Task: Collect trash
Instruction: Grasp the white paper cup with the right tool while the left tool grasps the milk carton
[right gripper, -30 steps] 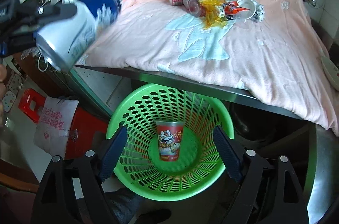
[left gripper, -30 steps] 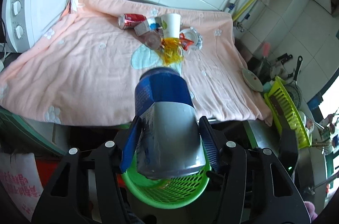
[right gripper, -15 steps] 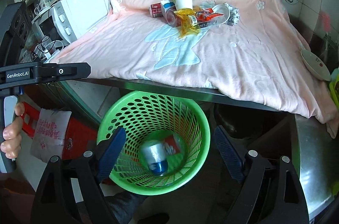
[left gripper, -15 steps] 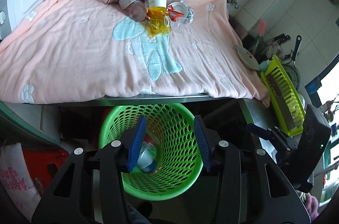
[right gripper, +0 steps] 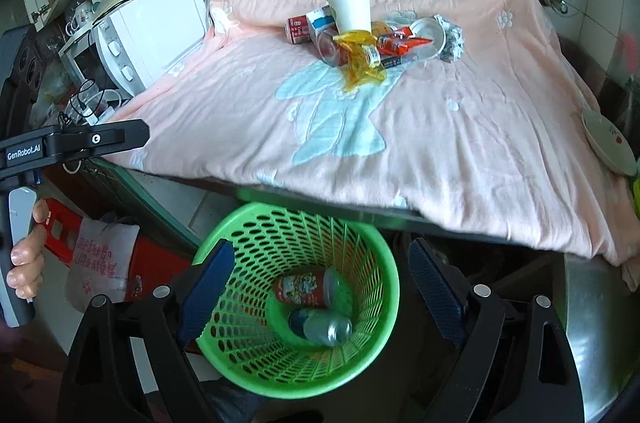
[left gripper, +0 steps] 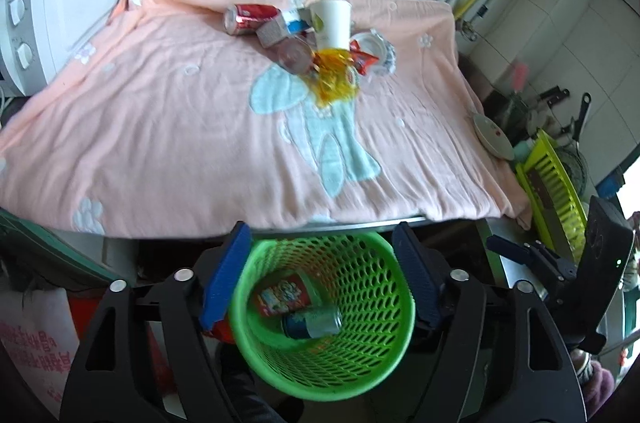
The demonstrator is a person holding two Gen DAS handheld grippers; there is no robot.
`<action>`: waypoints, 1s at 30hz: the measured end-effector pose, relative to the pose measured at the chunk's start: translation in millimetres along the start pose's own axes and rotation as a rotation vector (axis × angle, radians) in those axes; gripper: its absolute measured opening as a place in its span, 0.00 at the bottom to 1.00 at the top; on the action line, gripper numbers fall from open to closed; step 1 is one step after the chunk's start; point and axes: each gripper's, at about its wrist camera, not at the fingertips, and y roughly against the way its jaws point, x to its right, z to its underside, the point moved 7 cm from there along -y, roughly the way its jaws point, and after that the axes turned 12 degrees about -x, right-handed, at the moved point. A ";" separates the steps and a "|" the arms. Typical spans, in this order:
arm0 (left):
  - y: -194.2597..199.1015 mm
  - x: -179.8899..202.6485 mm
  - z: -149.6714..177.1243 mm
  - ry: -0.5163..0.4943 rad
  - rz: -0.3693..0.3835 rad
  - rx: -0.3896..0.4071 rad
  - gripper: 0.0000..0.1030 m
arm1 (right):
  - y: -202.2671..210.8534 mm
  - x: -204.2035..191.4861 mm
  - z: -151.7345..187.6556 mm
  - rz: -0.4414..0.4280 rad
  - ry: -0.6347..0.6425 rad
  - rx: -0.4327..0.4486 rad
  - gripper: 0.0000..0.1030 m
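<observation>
Fingers [left gripper: 226,277] of left gripper [left gripper: 320,279] just opening, empty; right gripper [right gripper: 320,297] wide, empty.

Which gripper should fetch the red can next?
Probably the left gripper: both are open and empty over the green basket, but the red can lies at the pile's left end.

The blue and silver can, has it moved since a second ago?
Yes. The blue and silver can has dropped out of the left gripper, whose jaws have just been opening, and lies in the green basket beside the red cup.
</observation>
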 end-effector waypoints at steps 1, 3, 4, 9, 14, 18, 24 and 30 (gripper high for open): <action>1.7 -3.4 -5.6 0.002 -0.008 0.009 0.75 | -0.5 1.6 -8.0 -0.003 -0.001 0.002 0.83; 4.2 -9.8 -16.6 0.001 -0.030 0.023 0.76 | -2.2 5.4 -27.2 -0.012 -0.004 0.003 0.83; 5.4 -12.9 -22.0 0.000 -0.041 0.029 0.78 | -3.2 7.5 -38.7 -0.016 -0.007 0.006 0.83; 10.2 -28.2 -51.8 -0.024 -0.093 0.073 0.80 | -10.8 13.7 -96.1 -0.043 -0.006 0.014 0.83; 4.4 -46.2 -79.5 -0.039 -0.129 0.084 0.80 | -25.0 20.9 -155.8 -0.043 -0.002 0.029 0.83; -3.3 -55.4 -98.9 -0.070 -0.164 0.087 0.80 | -40.4 29.6 -201.8 -0.042 -0.010 0.034 0.83; -16.7 -66.6 -125.2 -0.108 -0.196 0.085 0.80 | -69.5 39.5 -258.7 -0.023 -0.009 0.024 0.83; -31.1 -77.7 -147.8 -0.140 -0.218 0.076 0.80 | -102.0 46.8 -295.0 -0.017 -0.001 0.005 0.83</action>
